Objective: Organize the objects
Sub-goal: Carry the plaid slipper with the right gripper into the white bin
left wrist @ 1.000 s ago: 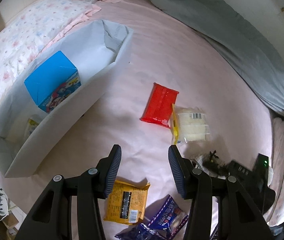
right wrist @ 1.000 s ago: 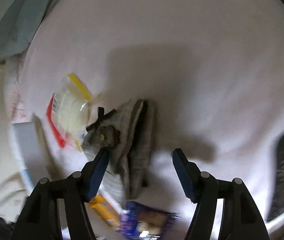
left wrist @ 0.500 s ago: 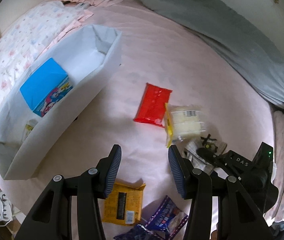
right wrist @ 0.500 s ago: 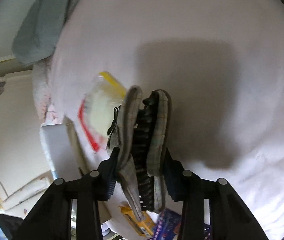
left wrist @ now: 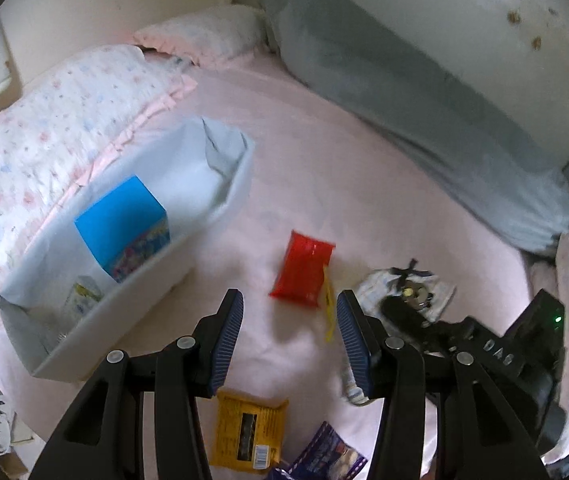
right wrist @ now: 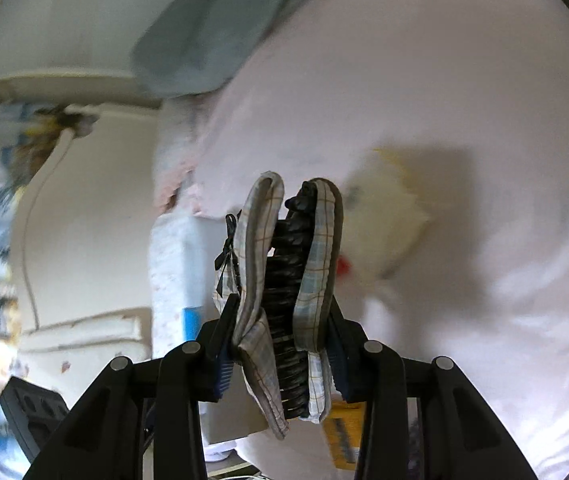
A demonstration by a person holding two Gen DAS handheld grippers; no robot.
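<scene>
Your right tool is clamped on a plaid fabric hair claw clip, its two checked halves pressed together with the black teeth showing between them and a small black bow on its left side. In the left wrist view the same clip sits at the tip of your right tool, raised above the pink bed sheet near the bed's right edge.

Your left tool stands wide, holding nothing, poised over bare sheet near the front edge of the bed. Just past its fingers lies a red packet, with the yellow edge of a clear bag touching the packet's right side. Under the left tool, at the front edge, lie a yellow snack packet and a dark purple wrapper.

A white storage bin rests along the left side of the bed, beside a floral pillow. Inside it a blue box stands tilted, and a small pale packet lies at the near end. A grey blanket is bunched along the far right edge.
</scene>
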